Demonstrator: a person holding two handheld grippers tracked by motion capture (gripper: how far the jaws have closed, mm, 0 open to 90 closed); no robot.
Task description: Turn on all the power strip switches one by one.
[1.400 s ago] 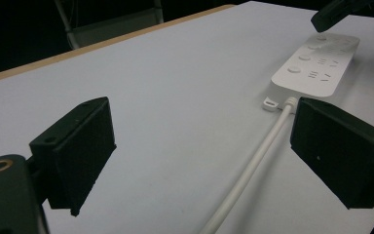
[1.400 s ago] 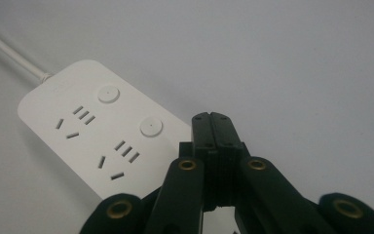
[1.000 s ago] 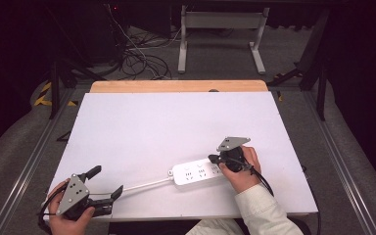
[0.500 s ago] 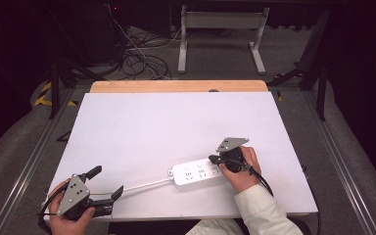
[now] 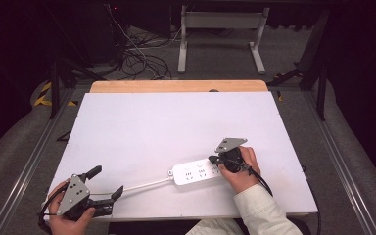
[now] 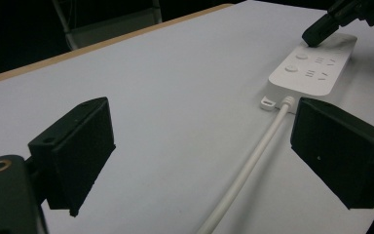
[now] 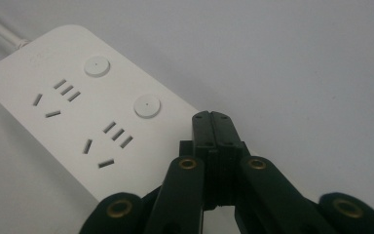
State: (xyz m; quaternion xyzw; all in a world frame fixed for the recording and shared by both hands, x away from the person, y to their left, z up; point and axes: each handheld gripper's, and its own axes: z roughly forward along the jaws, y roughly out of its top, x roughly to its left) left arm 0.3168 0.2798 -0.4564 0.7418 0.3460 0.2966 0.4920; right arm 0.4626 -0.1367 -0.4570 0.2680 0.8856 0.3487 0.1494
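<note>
Black fingers of the right gripper (image 7: 212,119) were pressed together, tips on the white power strip (image 5: 199,171) at its end away from the cord. Left gripper (image 5: 104,182) fingers stood wide apart, straddling the strip's cord (image 6: 246,168) on the white desk (image 5: 176,127).

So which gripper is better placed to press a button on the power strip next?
Right. The right gripper, jaws shut, sits over the power strip by its buttons; the left gripper is open, back along the cord.
</note>
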